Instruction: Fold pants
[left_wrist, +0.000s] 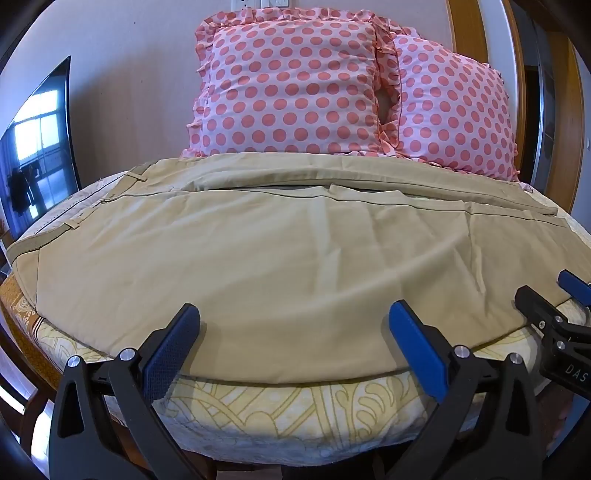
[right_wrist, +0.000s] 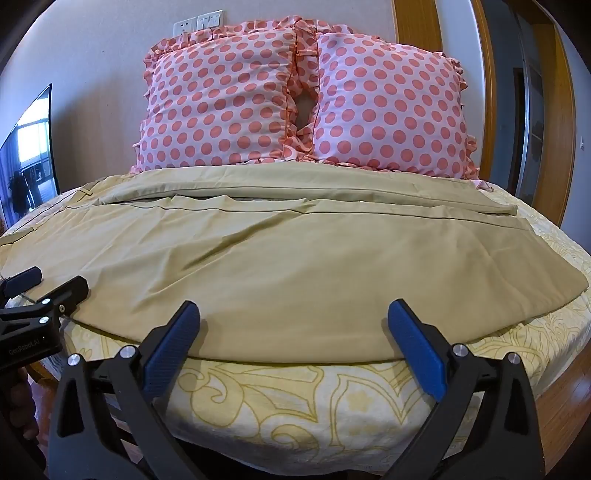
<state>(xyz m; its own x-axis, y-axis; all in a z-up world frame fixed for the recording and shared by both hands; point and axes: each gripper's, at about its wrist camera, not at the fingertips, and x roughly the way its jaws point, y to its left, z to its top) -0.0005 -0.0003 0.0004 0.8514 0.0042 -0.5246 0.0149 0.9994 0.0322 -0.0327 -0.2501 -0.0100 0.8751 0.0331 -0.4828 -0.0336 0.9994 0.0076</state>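
Behind the pants (left_wrist: 295, 236), pillow (left_wrist: 291, 85) bottoms hidden. Left of the pants, television (left_wrist: 37, 147) cut by the frame edge, reflection blurred. Right claw (left_wrist: 554, 299) partly cropped; bed (right_wrist: 295, 398) base out of sight below the pants.

2 polka-dot pillows (right_wrist: 303, 103) lean against a beige wall (right_wrist: 92, 74); wooden floor (right_wrist: 569, 398).

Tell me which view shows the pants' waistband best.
Left wrist view: the waistband with its belt loops lies in plain sight at the left edge. The right wrist view shows only a strip of it at the far left.
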